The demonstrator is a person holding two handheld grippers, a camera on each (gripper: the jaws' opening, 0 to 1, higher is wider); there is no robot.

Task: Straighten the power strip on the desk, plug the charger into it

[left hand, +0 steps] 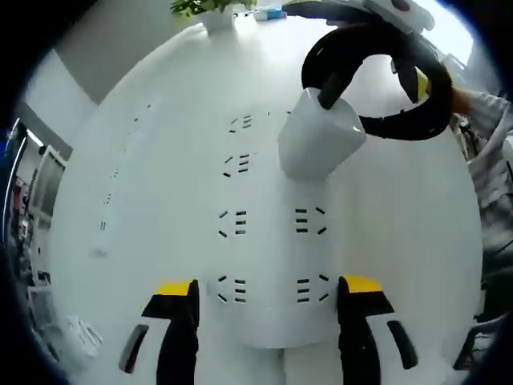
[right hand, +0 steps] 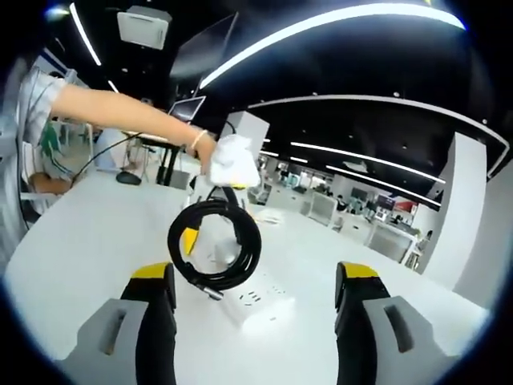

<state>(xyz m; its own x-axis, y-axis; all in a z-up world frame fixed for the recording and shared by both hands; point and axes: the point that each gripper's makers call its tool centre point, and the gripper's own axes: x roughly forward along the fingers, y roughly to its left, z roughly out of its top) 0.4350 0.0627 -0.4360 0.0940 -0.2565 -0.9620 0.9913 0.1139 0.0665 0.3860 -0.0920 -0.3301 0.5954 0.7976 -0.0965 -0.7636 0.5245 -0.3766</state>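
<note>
Left gripper view: we look down on the white power strip [left hand: 268, 241], which lies flat on the white table [left hand: 401, 241] and runs away from us between the jaws of the left tool [left hand: 270, 293]. The jaws stand wide, one on each side of the strip's near end, and we cannot tell whether they touch it. The white charger [left hand: 319, 136] sits on the strip's far half, tilted, with its coiled black cable [left hand: 377, 72] rising behind it. A second power strip [left hand: 120, 172] lies apart on the table to the left, and a potted plant [left hand: 212, 10] stands at the far edge.

Right gripper view: the jaws of the right tool [right hand: 255, 281] are wide apart and hold nothing. Ahead of them, the power strip [right hand: 256, 301] rests on the table [right hand: 80, 233] with the looped cable [right hand: 215, 245] above it. A person's hand [right hand: 207, 152] reaches in from the left, and a white object sits at its end; we cannot tell what it is. A monitor [right hand: 186, 108] stands beyond.
</note>
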